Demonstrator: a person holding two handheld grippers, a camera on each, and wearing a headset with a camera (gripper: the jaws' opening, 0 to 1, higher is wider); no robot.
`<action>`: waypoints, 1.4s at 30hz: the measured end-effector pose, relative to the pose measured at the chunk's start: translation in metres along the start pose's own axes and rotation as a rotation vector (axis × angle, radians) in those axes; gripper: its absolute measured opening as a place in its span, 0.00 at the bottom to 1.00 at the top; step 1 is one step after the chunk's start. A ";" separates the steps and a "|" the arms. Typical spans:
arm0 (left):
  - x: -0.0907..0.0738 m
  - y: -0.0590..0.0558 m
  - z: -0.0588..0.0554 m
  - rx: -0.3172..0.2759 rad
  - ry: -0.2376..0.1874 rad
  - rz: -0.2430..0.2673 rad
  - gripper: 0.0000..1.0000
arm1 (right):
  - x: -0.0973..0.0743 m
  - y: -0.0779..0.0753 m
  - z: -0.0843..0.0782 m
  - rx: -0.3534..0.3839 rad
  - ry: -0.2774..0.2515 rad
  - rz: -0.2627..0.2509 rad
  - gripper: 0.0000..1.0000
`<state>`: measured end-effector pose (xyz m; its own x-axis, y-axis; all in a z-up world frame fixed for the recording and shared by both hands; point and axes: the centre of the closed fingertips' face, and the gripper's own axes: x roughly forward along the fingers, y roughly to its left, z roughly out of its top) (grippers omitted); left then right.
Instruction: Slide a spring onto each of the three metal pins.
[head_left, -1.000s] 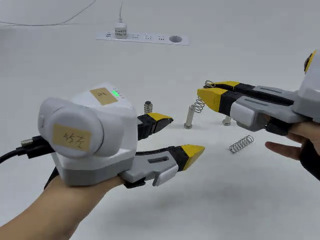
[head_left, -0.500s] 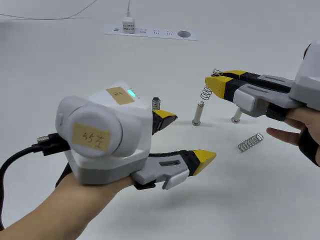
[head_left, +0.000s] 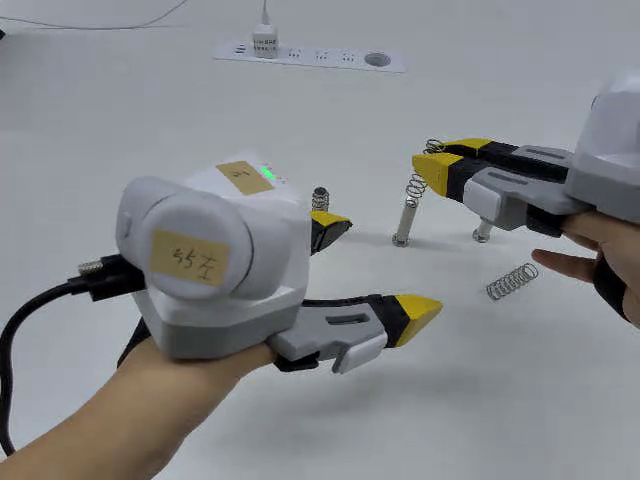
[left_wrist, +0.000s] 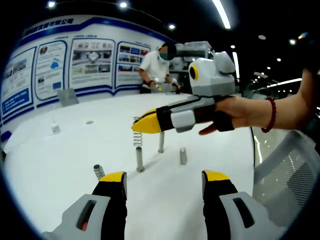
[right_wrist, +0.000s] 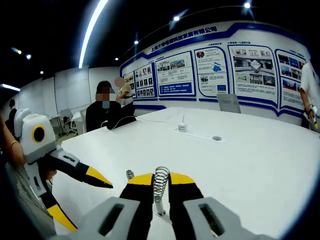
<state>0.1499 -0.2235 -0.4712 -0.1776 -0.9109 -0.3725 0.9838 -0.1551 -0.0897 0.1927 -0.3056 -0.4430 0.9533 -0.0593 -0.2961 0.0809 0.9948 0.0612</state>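
Nearest in head view: L gripper (head_left: 385, 268), jaws wide apart, nothing betw them, idle. Next out, at 2 o'clock from it, loose spring (head_left: 511, 281) lies flat on the table (head_left: 300, 420), not picked up.

Then the pin row. Third pin (head_left: 483, 232) at 12 o'clock from the loose spring is bare & partly hidden under R gripper (head_left: 432, 166), so that one's all to do. Middle pin (head_left: 404, 224) stands at 9 o'clock from it. R gripper points in from 3 o'clock, jaws pinched on the top end of held spring (head_left: 416, 186), which hangs tilted w/ its bottom coil at the pin's tip. Can't tell if it's over the tip yet. R gripper view agrees: spring clamped betw its own jaws, pin right below. So no. 2 is in progress, judging it needs lowering + release.

Sprung pin (head_left: 321, 198), at 10 o'clock from middle pin, has coils round the shaft: 1 of 3 done.

Far off at 12 o'clock, power strip (head_left: 310, 58)
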 end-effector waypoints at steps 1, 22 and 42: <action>0.000 0.000 0.000 -0.002 0.001 0.001 0.62 | 0.000 0.001 -0.001 -0.006 0.004 0.002 0.12; 0.001 -0.003 0.000 -0.020 0.005 -0.011 0.64 | 0.003 0.006 -0.004 -0.123 0.038 -0.008 0.12; 0.001 0.000 0.000 -0.031 0.007 -0.004 0.63 | 0.009 0.005 -0.023 -0.140 0.092 -0.014 0.12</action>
<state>0.1495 -0.2242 -0.4713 -0.1817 -0.9077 -0.3781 0.9819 -0.1467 -0.1196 0.1952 -0.2995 -0.4675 0.9211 -0.0713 -0.3827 0.0462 0.9961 -0.0746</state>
